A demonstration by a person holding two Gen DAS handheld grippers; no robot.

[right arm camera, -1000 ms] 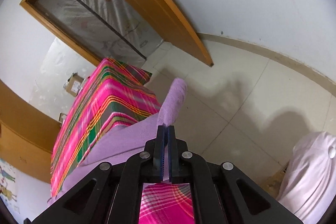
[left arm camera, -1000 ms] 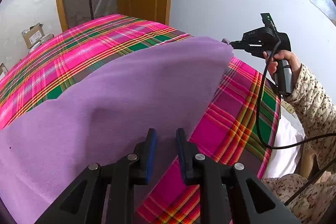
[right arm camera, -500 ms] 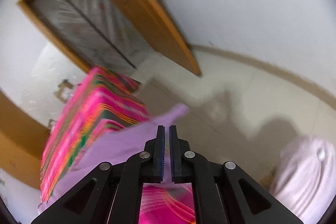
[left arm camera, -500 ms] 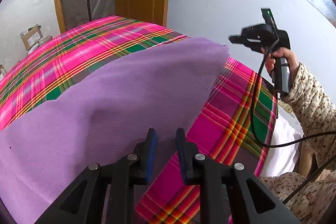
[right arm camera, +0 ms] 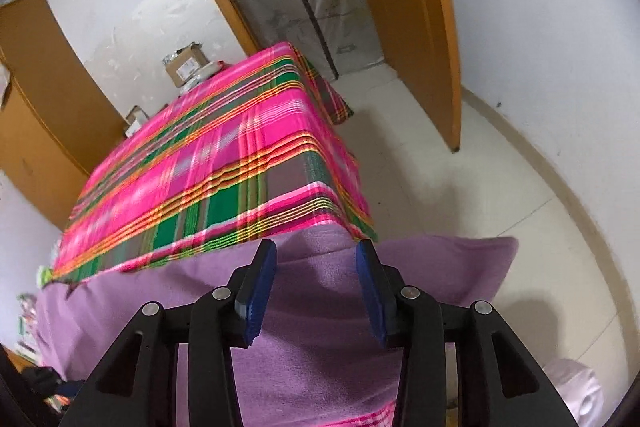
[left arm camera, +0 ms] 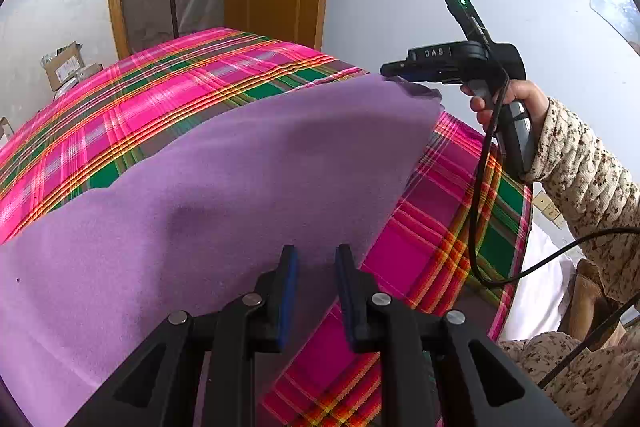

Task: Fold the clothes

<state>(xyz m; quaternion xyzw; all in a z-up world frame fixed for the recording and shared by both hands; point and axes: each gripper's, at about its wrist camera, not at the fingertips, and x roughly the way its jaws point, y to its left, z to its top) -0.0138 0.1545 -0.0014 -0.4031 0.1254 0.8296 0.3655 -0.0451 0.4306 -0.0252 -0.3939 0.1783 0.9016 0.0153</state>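
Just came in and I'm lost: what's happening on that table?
A person with a two-finger gripper in each hand is folding a purple fleece cloth on a table under a pink-and-green plaid tablecloth. The right gripper is opening over the cloth's far corner, pads clear. The left gripper hovers partly open near the cloth's near edge.

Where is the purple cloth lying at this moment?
The purple cloth lies spread on the plaid table cover, at the near side in both wrist views; its far right corner hangs over the table's edge, just under the right gripper.
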